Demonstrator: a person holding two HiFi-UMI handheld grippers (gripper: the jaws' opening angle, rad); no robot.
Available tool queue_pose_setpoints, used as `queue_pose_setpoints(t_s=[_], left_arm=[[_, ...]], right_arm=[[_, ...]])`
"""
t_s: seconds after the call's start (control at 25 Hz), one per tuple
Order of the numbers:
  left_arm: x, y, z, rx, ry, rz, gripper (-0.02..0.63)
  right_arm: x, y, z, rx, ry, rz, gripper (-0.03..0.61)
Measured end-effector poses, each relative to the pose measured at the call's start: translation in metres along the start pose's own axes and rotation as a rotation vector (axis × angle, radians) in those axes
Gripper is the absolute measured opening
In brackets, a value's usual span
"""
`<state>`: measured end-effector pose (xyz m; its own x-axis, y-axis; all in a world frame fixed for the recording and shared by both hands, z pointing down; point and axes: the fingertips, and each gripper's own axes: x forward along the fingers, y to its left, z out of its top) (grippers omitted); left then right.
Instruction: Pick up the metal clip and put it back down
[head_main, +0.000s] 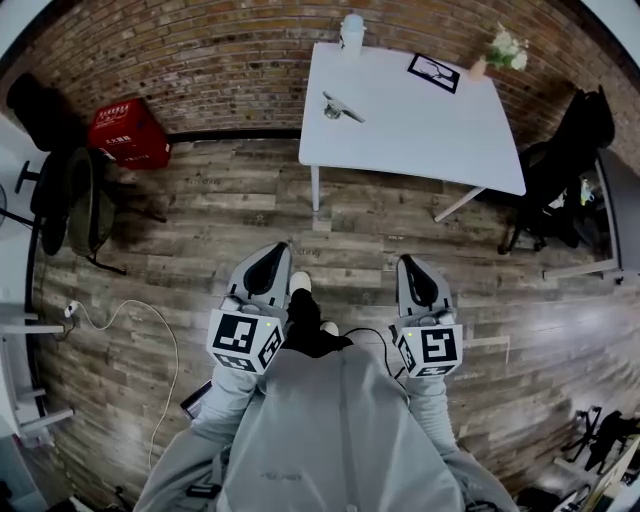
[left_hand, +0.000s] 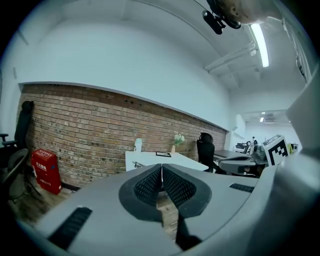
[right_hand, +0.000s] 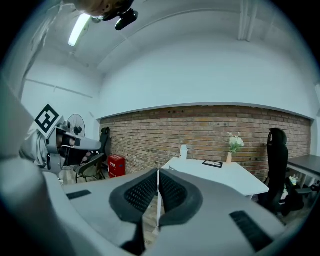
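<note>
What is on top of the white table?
A metal clip, a white bottle, a black-framed card and a small vase of flowers. Whatever lies beneath the tabletop is hidden.

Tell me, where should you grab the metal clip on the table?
The clip lies flat near the table's near-left edge. Probably grab its long thin arm, which sticks out to the right of the rounder end. Come down from above on that side, with the jaws across the arm. It looks small from here, so that's a guess.

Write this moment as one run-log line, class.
stage: pre-pickup | left gripper: shut, empty | right gripper: shut, empty | metal clip: on white table, untouched
</note>
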<state>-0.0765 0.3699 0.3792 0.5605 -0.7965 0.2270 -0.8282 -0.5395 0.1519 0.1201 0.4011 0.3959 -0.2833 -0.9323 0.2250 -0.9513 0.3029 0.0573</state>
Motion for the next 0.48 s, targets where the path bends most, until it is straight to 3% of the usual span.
queue_pose_setpoints(t_s=[0.28, 0.48], left_arm=[[0.05, 0.026, 0.007, -0.01, 0.003, 0.003, 0.028], [0.1, 0.068, 0.023, -0.009, 0.004, -0.009, 0.028]], right_arm=[[0.055, -0.018, 0.003, 0.009, 0.013, 0.019, 0.025], [0.121, -0.029, 0.016, 0.03, 0.014, 0.021, 0.025]])
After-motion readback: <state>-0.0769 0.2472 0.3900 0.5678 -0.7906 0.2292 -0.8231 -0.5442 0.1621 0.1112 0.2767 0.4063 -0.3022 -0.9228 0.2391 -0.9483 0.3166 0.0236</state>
